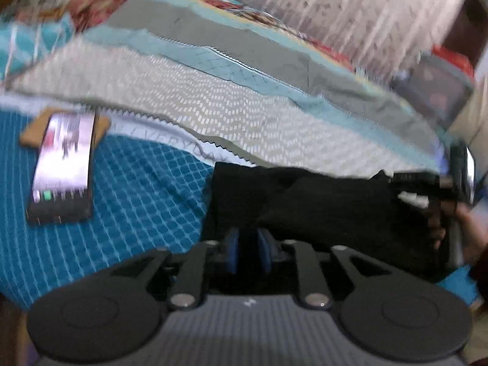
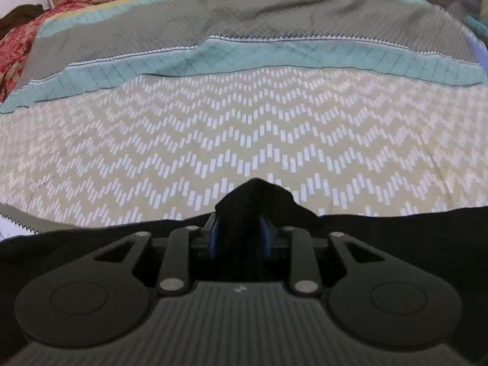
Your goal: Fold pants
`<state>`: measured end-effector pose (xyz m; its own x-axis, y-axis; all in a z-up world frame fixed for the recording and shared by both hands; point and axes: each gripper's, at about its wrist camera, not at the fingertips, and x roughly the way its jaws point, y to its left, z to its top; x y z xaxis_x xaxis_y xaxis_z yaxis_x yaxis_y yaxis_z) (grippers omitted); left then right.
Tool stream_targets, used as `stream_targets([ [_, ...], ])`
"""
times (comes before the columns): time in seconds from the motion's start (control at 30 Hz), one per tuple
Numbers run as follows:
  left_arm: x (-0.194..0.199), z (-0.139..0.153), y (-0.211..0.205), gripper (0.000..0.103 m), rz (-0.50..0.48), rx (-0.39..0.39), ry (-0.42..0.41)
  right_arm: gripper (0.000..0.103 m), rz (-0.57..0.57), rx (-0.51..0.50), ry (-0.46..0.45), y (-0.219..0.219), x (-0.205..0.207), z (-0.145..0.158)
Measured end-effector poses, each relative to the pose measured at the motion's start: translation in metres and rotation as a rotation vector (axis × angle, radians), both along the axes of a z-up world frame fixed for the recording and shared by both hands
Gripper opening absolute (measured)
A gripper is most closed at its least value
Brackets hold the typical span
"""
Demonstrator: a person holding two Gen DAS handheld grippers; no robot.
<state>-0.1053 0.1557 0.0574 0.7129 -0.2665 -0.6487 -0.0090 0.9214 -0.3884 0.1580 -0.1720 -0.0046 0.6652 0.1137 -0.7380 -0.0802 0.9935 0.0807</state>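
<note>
A bedspread (image 2: 244, 128) covers the bed, banded in cream chevron dashes, pale teal quilting and olive grey with a zigzag trim. In the left wrist view its deep blue diamond-quilted part (image 1: 131, 201) fills the 8 o'clock area. On it at 9 o'clock lies a smartphone (image 1: 62, 167) with a lit screen, resting partly on a tan card (image 1: 30, 132). A red floral blanket (image 2: 18, 48) is bunched at 10 o'clock in the right wrist view. A pale patterned curtain (image 1: 350, 9) hangs at 1 o'clock, blurred.

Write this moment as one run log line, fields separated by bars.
step: fold in progress | left gripper: shut on black pants | right gripper: shut on black pants | surface: patterned bedspread | nearby: phone
</note>
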Motion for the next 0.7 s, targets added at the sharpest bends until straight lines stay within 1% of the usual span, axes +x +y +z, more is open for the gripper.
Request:
stream_targets([
  [0.03,-0.003,0.002,0.009,0.052,0.028,-0.041,-0.009,0.042,-0.003,0.010,-0.021,0.002,-0.003,0.007],
  [0.07,-0.008,0.003,0.019,0.059,0.062,-0.082,-0.024,0.048,0.008,0.033,-0.050,0.002,-0.010,0.018],
  [0.1,-0.012,0.002,0.031,0.059,0.084,-0.122,-0.031,0.050,0.049,0.068,-0.094,0.000,-0.023,0.029],
  [0.13,-0.013,0.000,0.041,0.059,0.101,-0.162,-0.029,0.057,0.114,0.099,-0.143,0.002,-0.035,0.041],
  [0.17,-0.015,-0.001,0.050,0.059,0.122,-0.201,-0.024,0.066,0.211,0.122,-0.186,0.011,-0.048,0.055],
  [0.23,-0.015,-0.006,0.064,0.057,0.159,-0.270,-0.012,0.077,0.436,0.140,-0.210,0.038,-0.069,0.073],
  [0.27,-0.015,-0.007,0.069,0.057,0.169,-0.289,-0.006,0.079,0.583,0.133,-0.212,0.057,-0.082,0.079],
  [0.33,-0.016,-0.008,0.071,0.057,0.175,-0.311,0.005,0.080,0.808,0.087,-0.229,0.094,-0.101,0.086],
  [0.37,-0.016,-0.008,0.070,0.057,0.168,-0.318,0.009,0.081,0.924,0.039,-0.244,0.116,-0.109,0.087],
  [0.4,-0.015,-0.007,0.068,0.057,0.157,-0.321,0.010,0.081,1.014,-0.013,-0.261,0.132,-0.116,0.087],
  [0.47,-0.020,-0.007,0.065,0.057,0.131,-0.320,0.011,0.081,1.186,-0.146,-0.291,0.164,-0.131,0.077],
  [0.53,-0.023,-0.007,0.063,0.057,0.110,-0.328,0.011,0.081,1.322,-0.257,-0.298,0.181,-0.139,0.065],
  [0.57,-0.024,-0.007,0.061,0.057,0.100,-0.337,0.013,0.079,1.380,-0.310,-0.300,0.189,-0.143,0.061],
  [0.6,-0.026,-0.007,0.060,0.057,0.092,-0.344,0.014,0.068,1.415,-0.368,-0.304,0.195,-0.143,0.052],
  [0.63,-0.025,-0.007,0.058,0.057,0.082,-0.351,0.014,0.034,1.424,-0.412,-0.293,0.199,-0.142,0.046],
  [0.67,-0.024,-0.006,0.057,0.058,0.074,-0.357,0.011,0.024,1.414,-0.437,-0.272,0.203,-0.140,0.043],
  [0.7,-0.023,-0.006,0.055,0.059,0.068,-0.364,0.007,0.024,1.378,-0.437,-0.281,0.207,-0.132,0.042],
])
